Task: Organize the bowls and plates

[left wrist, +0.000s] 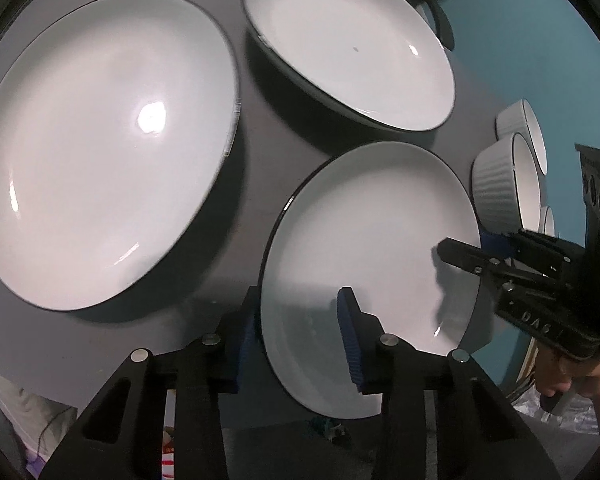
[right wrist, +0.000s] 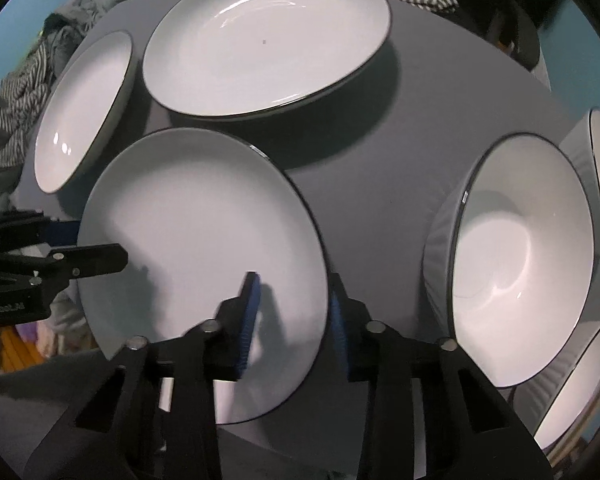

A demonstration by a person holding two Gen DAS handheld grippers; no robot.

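Tongs report, starting w/ left tongs: parted, astride the near-left rim of the small plate. One blue pad over the white face, the other just outside the dark edge. No squeeze visible yet, daylight betw. inner pad and rim.

Same story w/ right tongs: parted, astride the opposite rim of that plate, inner pad over the face, outer pad just beside the edge, not clamped. Confirmed from the left cam too: black finger reaching in over the plate's right side.

Small plate itself: at the near edge of the grey table, near portion hanging out past the edge. Resting or lifted, can't tell.

Elsewhere on the table: big plate to the left, well lit, glare spot mid-face. Second big plate further back, tiny dark speck on its face. Both apart from the small plate, both white w/ dark rims.

Over to the right: three ribbed bowls, white w/ dark rims, bunched near the table's right side, nearest bowl just beside the small plate, empty inside.

Behind the table: heap of striped fabric.
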